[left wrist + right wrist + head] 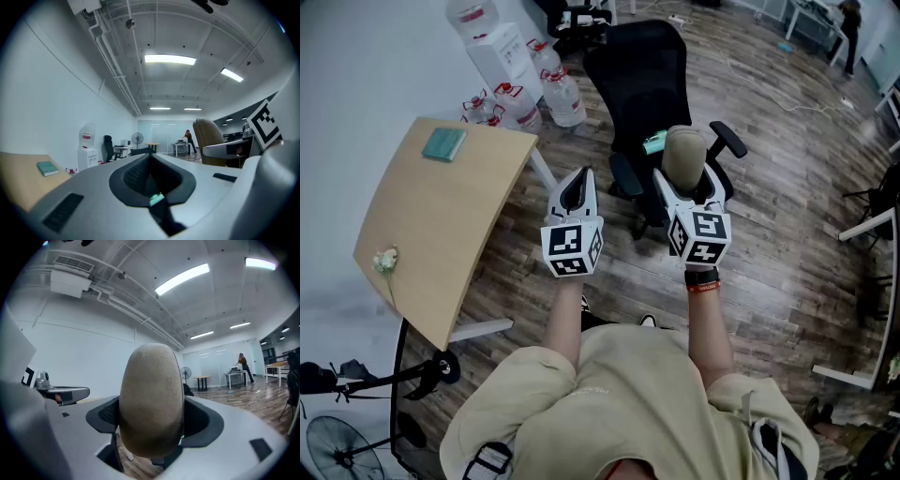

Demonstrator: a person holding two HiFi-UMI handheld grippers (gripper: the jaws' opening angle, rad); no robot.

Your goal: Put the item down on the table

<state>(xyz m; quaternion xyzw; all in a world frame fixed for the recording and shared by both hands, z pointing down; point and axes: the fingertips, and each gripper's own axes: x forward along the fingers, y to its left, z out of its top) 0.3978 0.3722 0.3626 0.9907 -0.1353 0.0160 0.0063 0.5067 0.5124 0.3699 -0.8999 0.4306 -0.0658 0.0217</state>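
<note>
The item is a tan, egg-shaped, rough-skinned object (682,155), standing upright between the jaws of my right gripper (685,176), which is shut on it. It fills the middle of the right gripper view (152,399) and hides what lies straight ahead. My left gripper (575,195) hangs beside it at about the same height, its jaws together and nothing between them. Both grippers are over the wooden floor, to the right of the light wooden table (441,225). In the left gripper view the left gripper (151,161) is level, and the tan item (208,139) shows at the right.
On the table lie a teal book-like object (443,144) at the far end and a small white flower-like thing (386,260) near the left edge. A black office chair (642,75) stands just beyond the grippers. Water bottles (555,89) and a dispenser (502,47) stand by the wall.
</note>
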